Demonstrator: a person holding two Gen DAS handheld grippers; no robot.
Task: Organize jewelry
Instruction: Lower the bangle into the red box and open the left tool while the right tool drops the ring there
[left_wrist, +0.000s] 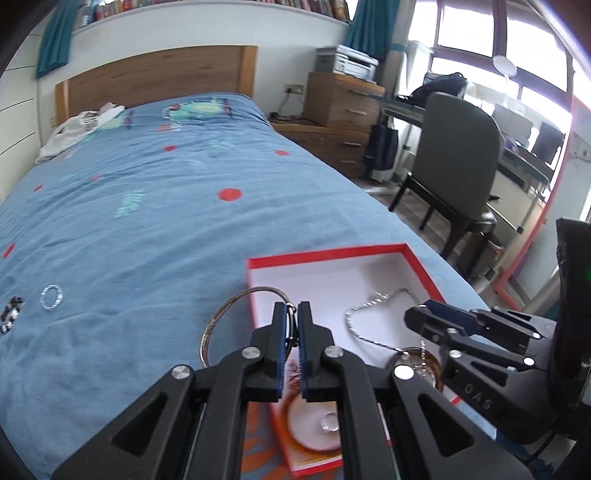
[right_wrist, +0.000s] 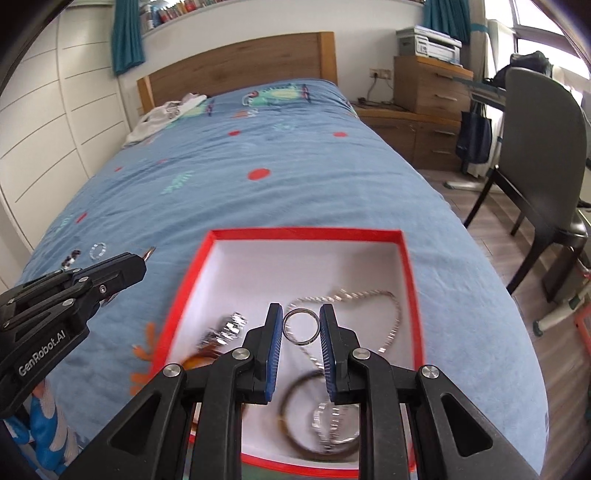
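Observation:
A red-rimmed white box lies on the blue bedspread. It holds a silver chain, dark bangles and small silver pieces. My left gripper is shut on a thin metal bangle and holds it over the box's left rim. It shows from the side in the right wrist view. My right gripper is shut on a silver ring above the box. It also shows in the left wrist view.
A silver ring and a beaded bracelet lie on the bedspread to the left. A chair and a desk stand right of the bed. White clothing lies near the headboard.

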